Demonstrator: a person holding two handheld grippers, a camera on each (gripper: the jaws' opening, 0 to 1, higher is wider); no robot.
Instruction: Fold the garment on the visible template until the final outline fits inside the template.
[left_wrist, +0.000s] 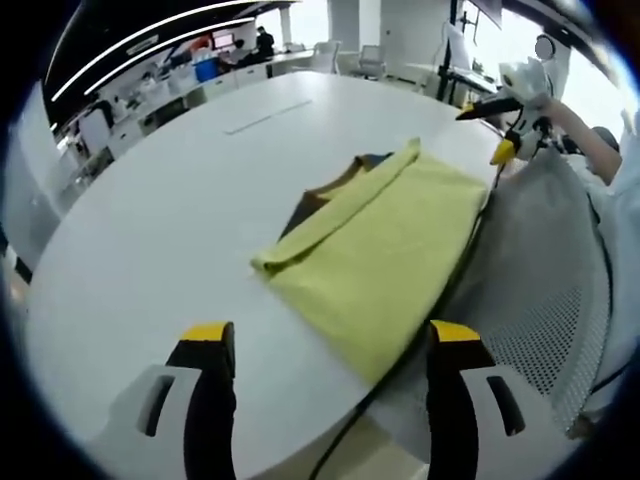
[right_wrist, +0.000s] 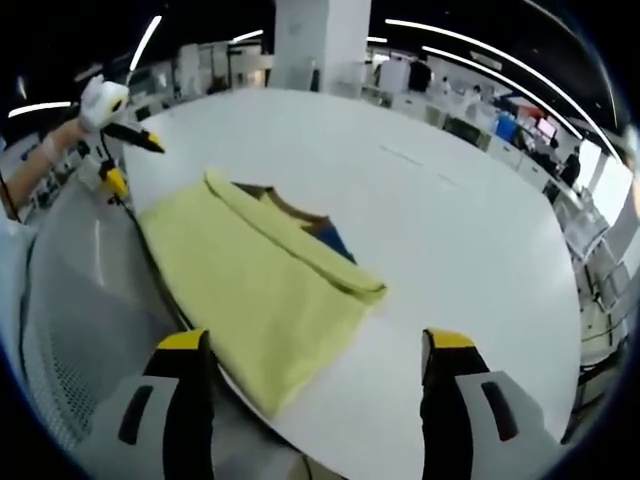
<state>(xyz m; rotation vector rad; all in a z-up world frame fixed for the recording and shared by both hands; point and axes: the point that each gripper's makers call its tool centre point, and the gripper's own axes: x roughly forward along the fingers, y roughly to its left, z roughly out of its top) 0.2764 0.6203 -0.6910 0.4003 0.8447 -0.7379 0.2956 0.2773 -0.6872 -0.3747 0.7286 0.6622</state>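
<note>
Both grippers hover above the near edge of the big round white surface (left_wrist: 150, 230), and neither is holding anything. The left gripper (left_wrist: 330, 345) has its black, yellow-tipped jaws spread wide, and the right gripper (right_wrist: 313, 350) is spread just as wide.

The soft pale-yellow knit garment (left_wrist: 385, 250) lies flat in a folded rectangle. In the left gripper view it sits at about one o'clock from the jaws and runs right to the rim of the surface. One long edge is turned over into a rolled flap. In the right gripper view the garment (right_wrist: 250, 280) lies at about eleven o'clock.

From under the far side of the garment peeks the dark template (left_wrist: 320, 195), brown with a touch of blue. It shows again in the right gripper view (right_wrist: 310, 225). Garment on top, template mostly covered.

How will it handle? It looks light, limp and droopy, likely to sag and slide on that smooth top. I'd pinch it at the corners or along the rolled flap, through both layers, and lift it gently. Whether the outline already fits the template, I can't tell from here.
</note>
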